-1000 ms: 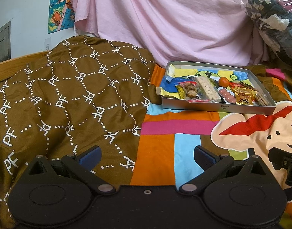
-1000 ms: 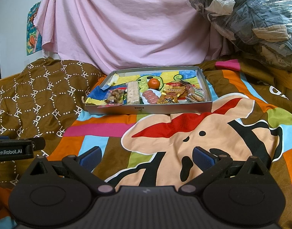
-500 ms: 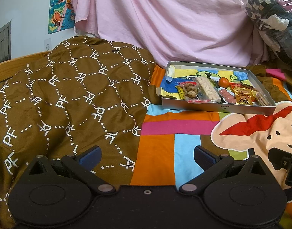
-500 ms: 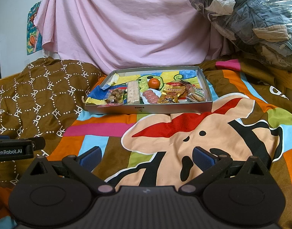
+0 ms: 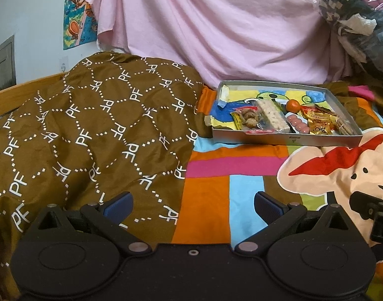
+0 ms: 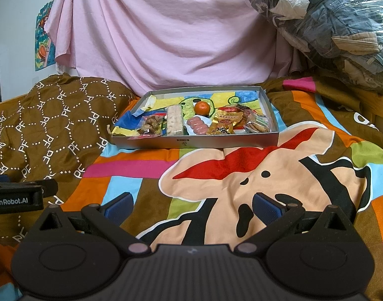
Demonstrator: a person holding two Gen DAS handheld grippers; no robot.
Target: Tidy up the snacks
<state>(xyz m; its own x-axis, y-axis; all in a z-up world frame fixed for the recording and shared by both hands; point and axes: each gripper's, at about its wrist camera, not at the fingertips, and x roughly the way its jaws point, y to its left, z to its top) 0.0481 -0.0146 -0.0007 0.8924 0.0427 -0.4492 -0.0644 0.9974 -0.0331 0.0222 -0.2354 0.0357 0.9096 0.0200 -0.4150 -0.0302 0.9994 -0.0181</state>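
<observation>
Nothing has moved since the earlier pictures: both claws hang in the same spots over the bed. Left claw (image 5: 193, 202) has its blue-tipped fingers spread wide with nothing between them, and right claw (image 6: 192, 204) is spread the same way, also empty. Far ahead of both claws sits the flat grey metal tray (image 6: 194, 142) holding the snacks: a clear bag of brown nuggets (image 6: 150, 125), a long pale rice bar (image 6: 174, 123), a small round orange (image 6: 202, 107), pink sausages (image 6: 197, 126), gold and red wrapped packs (image 6: 225, 123) and a bag of biscuits (image 6: 258, 125). They lie crowded along the tray's near edge, and the back half is bare. Between the claws and the tray is lots of open room on the bright cartoon bedsheet (image 6: 241, 175). A lumpy brown quilt with white letters (image 5: 91, 130) rises beside the left claw. Behind the tray hangs a pink cloth (image 6: 166, 32), with a plastic-wrapped bundle of clothes (image 6: 342, 25) up on the right.
</observation>
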